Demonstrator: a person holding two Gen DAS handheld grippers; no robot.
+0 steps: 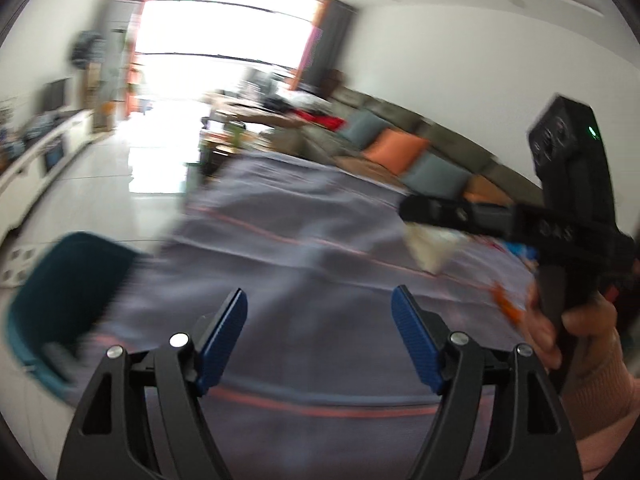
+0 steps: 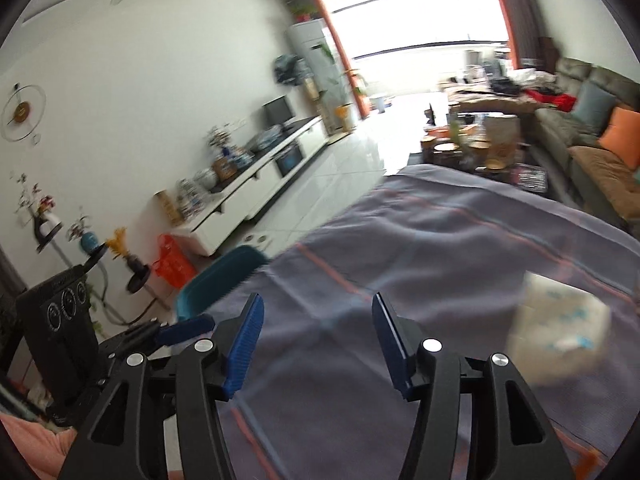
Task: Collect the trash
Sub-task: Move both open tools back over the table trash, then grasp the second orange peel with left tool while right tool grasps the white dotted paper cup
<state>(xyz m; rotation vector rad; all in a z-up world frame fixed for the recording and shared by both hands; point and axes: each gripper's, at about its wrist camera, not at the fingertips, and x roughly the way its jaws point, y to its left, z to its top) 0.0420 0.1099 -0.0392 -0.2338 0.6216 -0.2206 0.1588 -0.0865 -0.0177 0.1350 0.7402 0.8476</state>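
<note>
Both the left tool point(image 1: 319, 342) and the right tool point(image 2: 318, 346) stood apart and empty over the surface point(image 2: 440, 240), where a wrapper point(image 2: 560, 340) still lay, well apart from the teal bin point(image 1: 68, 292), so collecting seemed unfinished.

The left gripper point(image 1: 319, 340) hangs over a grey-purple cloth point(image 1: 304, 248) with thin orange stripes, its blue-padded jaws standing wide apart with nothing between them. At the cloth's left edge sits a teal bin point(image 1: 60, 300) (badly blurred). Toward the right edge, the right gripper point(image 1: 412, 208) reaches in sideways, gripped by a hand point(image 1: 576, 332) in a pink sleeve; whether its jaws are apart cannot be told here. Just below its tip lies a pale crumpled wrapper point(image 1: 430, 246), and nearer the hand an orange scrap point(image 1: 506, 304).
</note>
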